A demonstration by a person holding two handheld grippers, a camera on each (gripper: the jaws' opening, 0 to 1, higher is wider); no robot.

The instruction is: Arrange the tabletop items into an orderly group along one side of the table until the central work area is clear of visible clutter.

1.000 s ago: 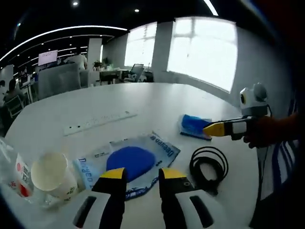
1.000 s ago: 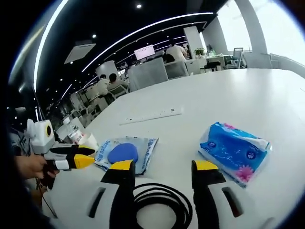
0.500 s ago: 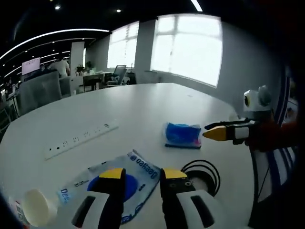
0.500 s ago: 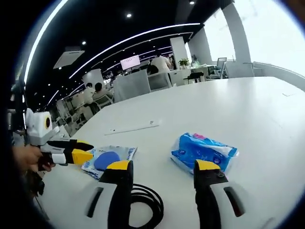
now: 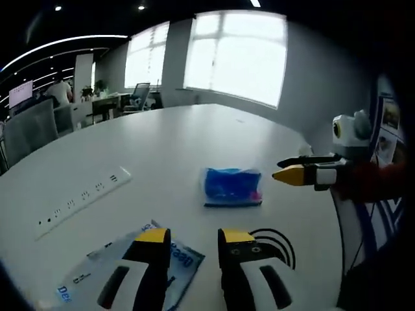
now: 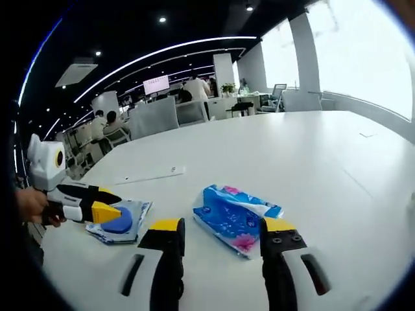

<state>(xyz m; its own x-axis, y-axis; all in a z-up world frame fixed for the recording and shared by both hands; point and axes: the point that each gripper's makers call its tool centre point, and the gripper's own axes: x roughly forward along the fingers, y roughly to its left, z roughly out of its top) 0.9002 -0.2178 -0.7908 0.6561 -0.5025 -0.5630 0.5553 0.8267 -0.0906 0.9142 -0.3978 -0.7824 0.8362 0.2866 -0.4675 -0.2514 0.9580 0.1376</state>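
Holding nothing, your right gripper (image 6: 220, 230) hovers with jaws parted before the blue plastic tissue pack (image 6: 232, 218) on the white round table (image 6: 311, 155), while your left gripper (image 5: 193, 238), narrowly parted and empty, overhangs the clear blue-printed pouch (image 5: 117, 272) beside the coiled black cable (image 5: 279, 238).

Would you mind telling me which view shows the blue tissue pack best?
The right gripper view: the blue tissue pack lies large and close, just ahead of the right gripper. The left gripper view shows it smaller and farther off.
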